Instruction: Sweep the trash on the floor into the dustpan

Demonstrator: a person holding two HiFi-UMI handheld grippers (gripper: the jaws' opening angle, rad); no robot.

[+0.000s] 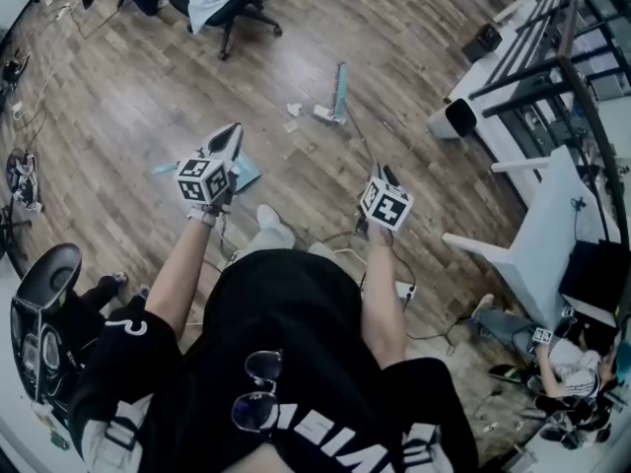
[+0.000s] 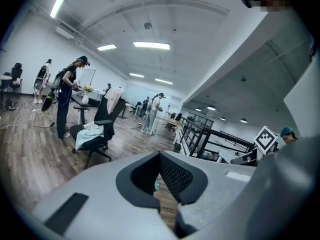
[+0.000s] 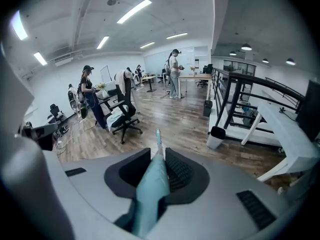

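Observation:
In the head view my right gripper is shut on the thin handle of a teal broom, whose head rests on the wood floor ahead. In the right gripper view that teal handle runs out between the jaws of the right gripper. Two small pieces of white trash lie just left of the broom head. My left gripper sits over a teal dustpan on the floor. In the left gripper view the left gripper has its jaws nearly together, with a sliver of teal between them.
A black office chair draped with cloth stands beyond the trash. A white bin, black railing and white desk line the right side. A person sits on the floor at the lower right. Cables lie by my feet.

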